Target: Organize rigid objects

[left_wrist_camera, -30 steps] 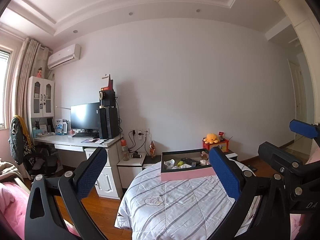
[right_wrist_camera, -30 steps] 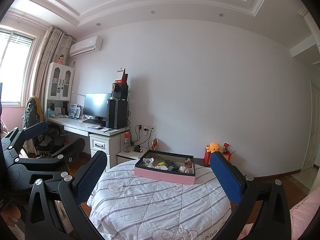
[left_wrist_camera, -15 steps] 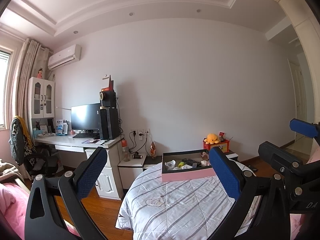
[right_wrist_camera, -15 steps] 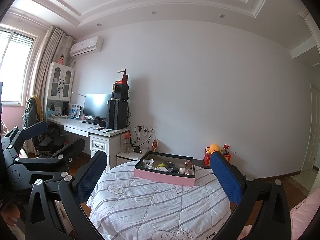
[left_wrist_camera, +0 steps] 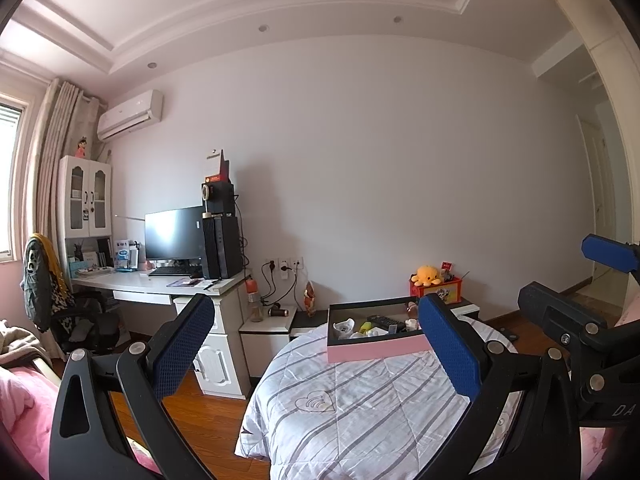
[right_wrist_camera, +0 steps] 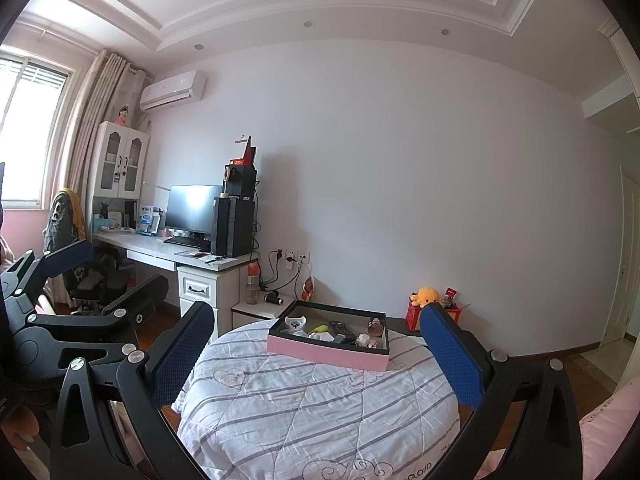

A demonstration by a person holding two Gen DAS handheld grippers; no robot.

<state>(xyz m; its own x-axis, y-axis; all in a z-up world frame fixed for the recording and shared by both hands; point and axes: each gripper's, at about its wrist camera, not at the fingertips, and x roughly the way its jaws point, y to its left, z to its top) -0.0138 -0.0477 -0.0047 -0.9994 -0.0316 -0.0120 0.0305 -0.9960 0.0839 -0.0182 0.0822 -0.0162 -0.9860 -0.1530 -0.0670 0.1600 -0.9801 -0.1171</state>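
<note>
— Starting with the left wrist view: what is seen at the bottom of the frame?

— The left gripper [left_wrist_camera: 316, 352] is seen there with its two blue-padded fingers [left_wrist_camera: 184, 344] spread wide apart, and nothing is held between them. Right of centre, a pink tray [left_wrist_camera: 376, 350] with a dark inner wall is placed on a round table covered by a striped white quilt [left_wrist_camera: 360, 408]. Small things are kept inside the tray: a white cup-like piece [left_wrist_camera: 345, 326], a yellow item [left_wrist_camera: 365, 326] and a black remote control [left_wrist_camera: 386, 322]. What the other pieces are cannot be told. At the right edge of the frame, part of the right gripper [left_wrist_camera: 580, 320] is visible.

— And behind the table?

— A yellow plush toy [left_wrist_camera: 428, 275] is set on a red box [left_wrist_camera: 438, 290] by the wall. At centre left, a white desk [left_wrist_camera: 160, 284] with a monitor [left_wrist_camera: 174, 232] is seen.

— Now the right wrist view?

— The right gripper [right_wrist_camera: 316, 352] is shown at the bottom, also opened wide, and it is empty. The pink tray [right_wrist_camera: 328, 352] lies in the centre of the frame, on the far part of the quilt [right_wrist_camera: 312, 412], well apart from the fingertips. The cup-like piece [right_wrist_camera: 295, 324], the yellow item [right_wrist_camera: 320, 328] and the remote control [right_wrist_camera: 342, 328] are seen in it. At the left edge, the left gripper [right_wrist_camera: 92, 280] is visible from the side, opened as well. The plush toy [right_wrist_camera: 426, 295] is seen right of the tray, near the wall.
</note>
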